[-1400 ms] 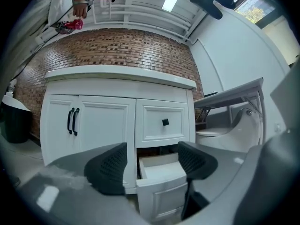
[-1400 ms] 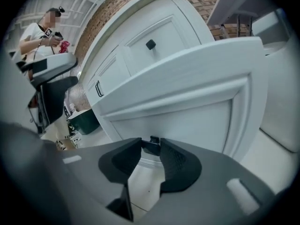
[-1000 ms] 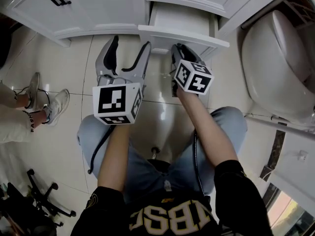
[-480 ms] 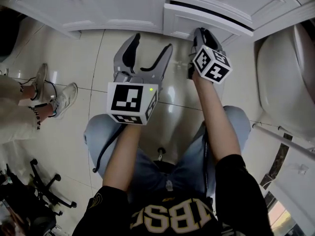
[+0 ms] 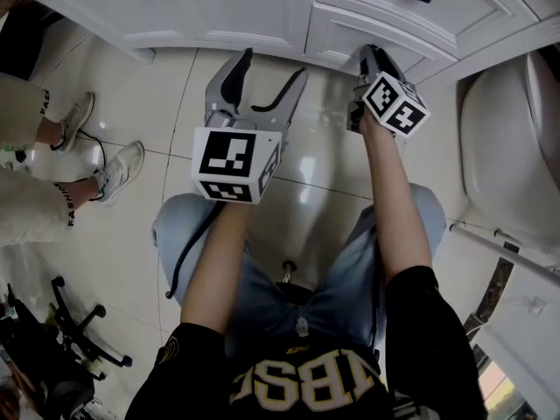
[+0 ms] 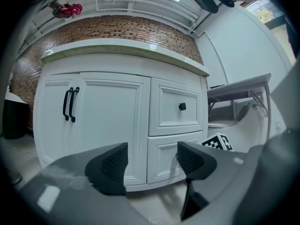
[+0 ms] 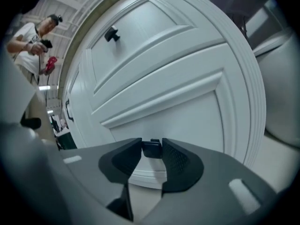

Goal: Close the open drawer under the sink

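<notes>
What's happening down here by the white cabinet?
A person on the floor holds a gripper in each hand. The right gripper is clamped on the small black knob of the lower drawer, which looks flush with the cabinet. The left gripper is open and empty, short of the cabinet.

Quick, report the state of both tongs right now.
Left tongs: open, nothing between them.
Right tongs: shut on the black knob of the lower drawer.

Glossy pale tiled floor [image 5: 131,234] with white cabinet [image 5: 236,7], toilet [image 5: 507,147], bystander's sneakers [image 5: 118,171], black wheeled base [image 5: 74,344].
</notes>
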`<state>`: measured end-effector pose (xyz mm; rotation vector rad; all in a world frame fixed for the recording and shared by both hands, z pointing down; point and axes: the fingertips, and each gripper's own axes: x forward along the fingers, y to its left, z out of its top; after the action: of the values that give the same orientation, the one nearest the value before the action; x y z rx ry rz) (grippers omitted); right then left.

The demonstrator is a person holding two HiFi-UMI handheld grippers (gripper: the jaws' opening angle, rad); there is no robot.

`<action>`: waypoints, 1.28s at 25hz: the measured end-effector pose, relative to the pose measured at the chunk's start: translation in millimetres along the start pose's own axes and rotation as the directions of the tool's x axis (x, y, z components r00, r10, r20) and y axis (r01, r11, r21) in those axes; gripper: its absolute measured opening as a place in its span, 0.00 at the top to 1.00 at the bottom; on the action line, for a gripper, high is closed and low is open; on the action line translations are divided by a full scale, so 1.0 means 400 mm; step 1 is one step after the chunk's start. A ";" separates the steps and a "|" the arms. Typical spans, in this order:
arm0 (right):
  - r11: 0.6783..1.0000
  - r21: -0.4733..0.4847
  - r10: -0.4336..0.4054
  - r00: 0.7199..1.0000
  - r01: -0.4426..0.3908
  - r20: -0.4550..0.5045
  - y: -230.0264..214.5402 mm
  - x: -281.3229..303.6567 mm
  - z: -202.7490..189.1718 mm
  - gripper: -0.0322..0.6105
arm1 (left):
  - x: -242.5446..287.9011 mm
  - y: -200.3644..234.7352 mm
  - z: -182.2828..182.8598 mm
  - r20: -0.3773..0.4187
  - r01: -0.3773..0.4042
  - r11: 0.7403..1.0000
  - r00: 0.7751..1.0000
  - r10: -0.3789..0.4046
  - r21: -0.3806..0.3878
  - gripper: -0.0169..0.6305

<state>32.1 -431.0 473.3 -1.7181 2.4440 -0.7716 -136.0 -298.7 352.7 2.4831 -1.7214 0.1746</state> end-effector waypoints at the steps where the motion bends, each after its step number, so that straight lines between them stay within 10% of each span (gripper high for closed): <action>1: 0.999 0.038 0.014 1.000 -0.014 0.000 0.001 -0.007 0.000 0.74 | -0.003 -0.001 0.003 0.003 -0.001 1.000 1.000 0.001 0.002 0.46; 5: 0.999 0.042 0.035 0.999 -0.034 -0.024 0.019 -0.061 0.015 0.71 | -0.006 -0.021 0.022 0.025 0.013 1.000 1.000 -0.013 0.004 0.46; 16: 0.906 -0.415 0.108 0.993 -0.080 0.046 0.171 -0.333 0.156 0.71 | -0.062 -0.137 0.086 0.091 0.078 0.996 0.993 -0.081 0.038 0.46; 32: 0.919 -0.391 0.089 0.937 0.054 0.337 0.147 -0.680 0.299 0.47 | -0.127 -0.262 0.095 0.108 0.107 0.993 0.988 -0.112 0.052 0.46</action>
<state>122.6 -216.1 279.9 -1.7552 2.4656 0.0524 -54.5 -221.3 304.0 2.6604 -1.6319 0.0681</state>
